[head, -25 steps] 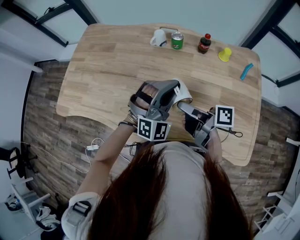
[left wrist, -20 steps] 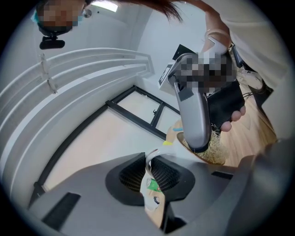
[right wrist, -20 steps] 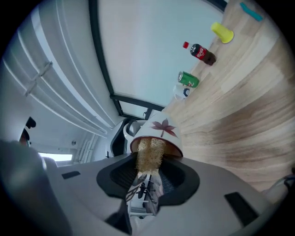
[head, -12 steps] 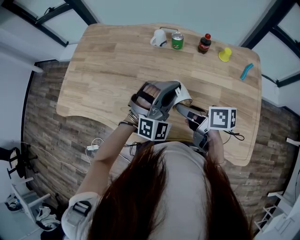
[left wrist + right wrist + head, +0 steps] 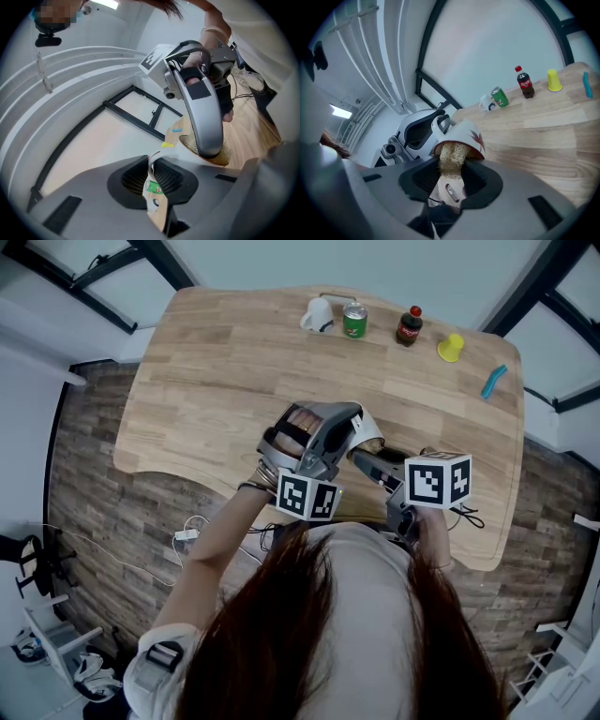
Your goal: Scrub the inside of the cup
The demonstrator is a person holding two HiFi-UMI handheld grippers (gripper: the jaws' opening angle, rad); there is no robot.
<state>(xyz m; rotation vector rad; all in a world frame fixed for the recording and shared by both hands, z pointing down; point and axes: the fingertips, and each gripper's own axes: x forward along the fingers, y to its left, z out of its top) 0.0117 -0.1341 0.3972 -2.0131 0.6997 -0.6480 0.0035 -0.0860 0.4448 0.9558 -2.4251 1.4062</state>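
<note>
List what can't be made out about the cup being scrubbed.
Inside of the cup: right gripper view, plugged by the scrubber; cleanliness unreadable.
Outside of the cup: head view, mostly covered by the left hand-held gripper.
Print on the far mug: too small in every view.

left gripper [image 5: 151, 177] clamped on cup [image 5: 469, 133]; right gripper [image 5: 449, 180] clamped on scrubber [image 5: 451, 158]; both close together, near torso.

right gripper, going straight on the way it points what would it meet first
Likely the inside of the white ceramic cup with a red leaf; the tan fibre scrubber in its jaws reaches into the cup's mouth.
</note>
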